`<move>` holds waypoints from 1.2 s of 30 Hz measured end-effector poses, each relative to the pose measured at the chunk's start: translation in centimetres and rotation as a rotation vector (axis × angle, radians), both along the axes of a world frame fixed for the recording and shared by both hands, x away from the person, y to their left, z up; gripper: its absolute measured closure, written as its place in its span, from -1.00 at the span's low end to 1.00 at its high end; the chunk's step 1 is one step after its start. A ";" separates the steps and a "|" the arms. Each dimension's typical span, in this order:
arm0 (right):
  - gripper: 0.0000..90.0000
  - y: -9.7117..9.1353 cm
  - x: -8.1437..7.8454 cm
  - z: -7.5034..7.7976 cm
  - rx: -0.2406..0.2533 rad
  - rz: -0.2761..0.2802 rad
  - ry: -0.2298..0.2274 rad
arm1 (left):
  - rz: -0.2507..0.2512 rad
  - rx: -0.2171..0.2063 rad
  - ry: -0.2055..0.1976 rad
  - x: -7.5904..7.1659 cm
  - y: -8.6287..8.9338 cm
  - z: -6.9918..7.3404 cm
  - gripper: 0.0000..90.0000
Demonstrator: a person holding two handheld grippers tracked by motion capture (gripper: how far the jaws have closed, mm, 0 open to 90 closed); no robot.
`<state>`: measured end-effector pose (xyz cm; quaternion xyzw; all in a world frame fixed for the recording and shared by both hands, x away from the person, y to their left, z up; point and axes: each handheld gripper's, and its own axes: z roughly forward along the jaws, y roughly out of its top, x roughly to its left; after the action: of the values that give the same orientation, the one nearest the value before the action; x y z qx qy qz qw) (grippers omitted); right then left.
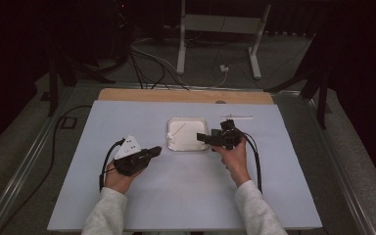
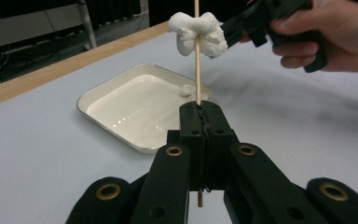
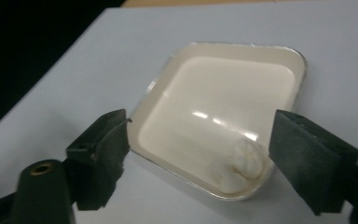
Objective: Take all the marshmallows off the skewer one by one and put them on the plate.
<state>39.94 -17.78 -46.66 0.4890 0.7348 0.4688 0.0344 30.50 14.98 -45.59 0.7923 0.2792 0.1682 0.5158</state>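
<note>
Two hand-held grippers work over the counter. The left hand-held gripper is clamped on a thin wooden skewer with a white marshmallow threaded high on it, above the white tray. The right hand-held gripper hangs over that tray with jaws wide apart, a second white piece lying in the tray's corner between them. I'd worry the skewer could pivot or snap in so narrow a grip, and a hard squeeze might squash the soft piece rather than lift it.
</note>
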 end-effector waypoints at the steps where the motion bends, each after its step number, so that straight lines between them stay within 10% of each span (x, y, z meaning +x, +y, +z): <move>1: -0.66 0.0 -0.2 0.3 0.010 0.002 -0.006 | -0.002 0.000 0.000 0.0 -0.1 0.0 1.00; 24: -0.79 2.6 -2.6 4.1 0.190 0.173 -0.029 | -0.019 0.003 -0.002 -0.2 -1.4 -0.3 1.00; 36: -0.23 4.9 -2.8 3.6 0.221 0.261 0.037 | -0.027 0.001 -0.007 -0.3 -1.9 -0.3 1.00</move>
<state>37.13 -12.89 -43.02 0.3987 0.7364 0.5384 -0.0942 30.20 13.10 -45.86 0.7957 0.2667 0.1642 0.5184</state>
